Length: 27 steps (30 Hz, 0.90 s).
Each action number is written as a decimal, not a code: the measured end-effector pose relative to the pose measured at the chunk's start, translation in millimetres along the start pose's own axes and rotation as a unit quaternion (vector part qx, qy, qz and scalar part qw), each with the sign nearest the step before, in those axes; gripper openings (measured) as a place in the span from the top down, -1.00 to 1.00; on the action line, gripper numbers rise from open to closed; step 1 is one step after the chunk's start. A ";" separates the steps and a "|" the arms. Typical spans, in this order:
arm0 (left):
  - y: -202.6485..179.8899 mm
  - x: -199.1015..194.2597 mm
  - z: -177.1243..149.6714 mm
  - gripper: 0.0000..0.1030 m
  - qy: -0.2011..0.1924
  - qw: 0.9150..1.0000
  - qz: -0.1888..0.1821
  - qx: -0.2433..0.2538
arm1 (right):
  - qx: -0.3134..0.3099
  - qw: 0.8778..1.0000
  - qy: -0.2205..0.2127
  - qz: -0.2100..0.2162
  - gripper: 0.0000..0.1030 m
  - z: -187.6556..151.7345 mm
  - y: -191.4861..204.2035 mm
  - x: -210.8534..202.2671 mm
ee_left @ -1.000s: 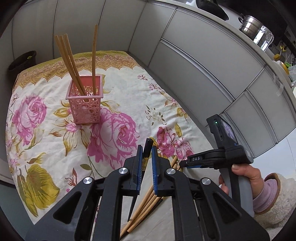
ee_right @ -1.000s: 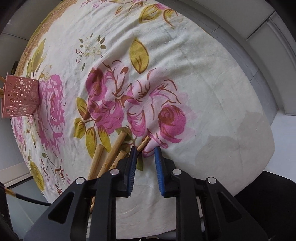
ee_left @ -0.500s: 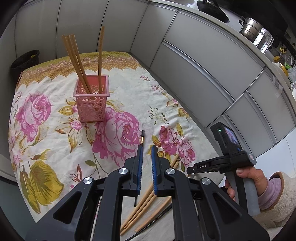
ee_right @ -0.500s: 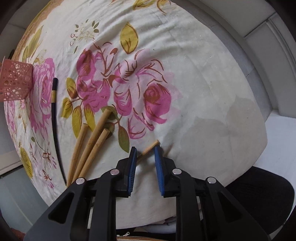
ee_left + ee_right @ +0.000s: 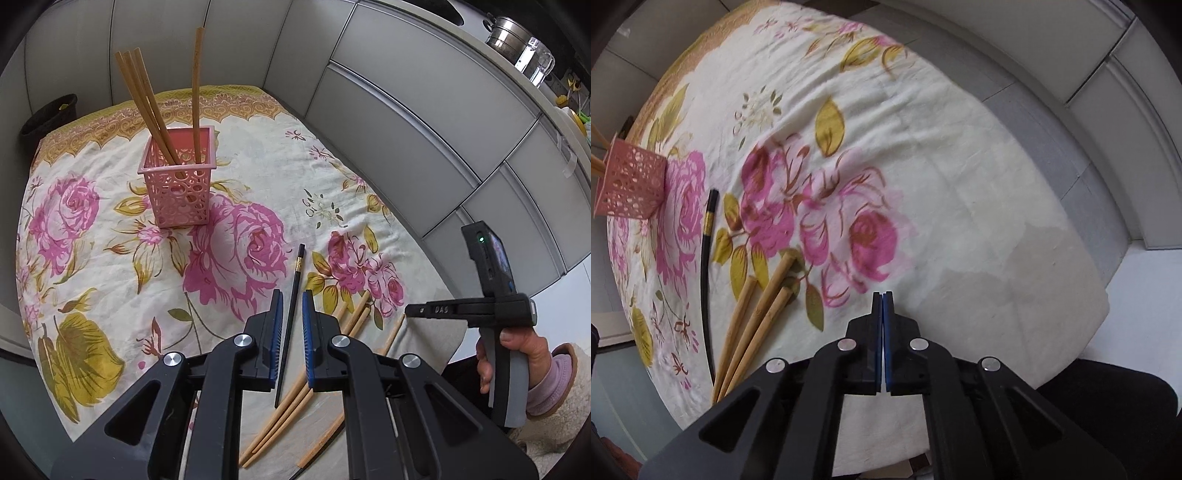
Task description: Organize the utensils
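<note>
Chopsticks [image 5: 147,99] already stand in the pink basket [image 5: 177,192], four as far as I can see, while a black chopstick [image 5: 291,295] and several wooden chopsticks [image 5: 295,402] lie loose on the floral cloth [image 5: 92,277]. Left gripper [image 5: 291,306] hangs apart over the black one; right gripper [image 5: 882,299] is pressed together, and whether it pinches anything I cannot tell

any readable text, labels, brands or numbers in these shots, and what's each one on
"DAS": white letters on the black side of the right gripper, seen in the left wrist view.
The small screen on top of that gripper is lit, but its content is too blurred to read.
The black chopstick has a gold band with no legible marking.
The right wrist view shows no text at all.
</note>
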<state>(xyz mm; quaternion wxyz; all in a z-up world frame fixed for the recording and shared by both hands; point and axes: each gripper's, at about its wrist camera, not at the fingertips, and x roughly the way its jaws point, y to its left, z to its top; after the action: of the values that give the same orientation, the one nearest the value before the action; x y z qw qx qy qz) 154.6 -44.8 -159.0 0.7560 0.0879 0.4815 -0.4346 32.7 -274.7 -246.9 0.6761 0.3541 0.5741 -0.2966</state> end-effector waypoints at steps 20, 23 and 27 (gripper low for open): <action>-20.2 136.2 33.2 0.45 0.139 0.987 0.076 0.025 | 0.006 0.986 0.052 0.159 0.33 -1.1 -11.9 -1.7; -27.9 152.0 47.1 0.33 0.143 0.984 0.103 0.039 | 0.022 0.983 0.059 0.171 0.20 3.1 -20.9 2.1; -35.7 176.5 56.2 0.33 0.171 0.976 0.121 0.057 | 0.031 0.982 0.058 0.178 0.19 10.0 -30.2 -2.4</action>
<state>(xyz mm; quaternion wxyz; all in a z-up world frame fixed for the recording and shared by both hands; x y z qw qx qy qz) 192.6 -198.5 -261.6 0.7031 0.2617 0.5641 -0.3450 13.6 -300.2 -247.9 0.6726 0.4881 0.5303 -0.1679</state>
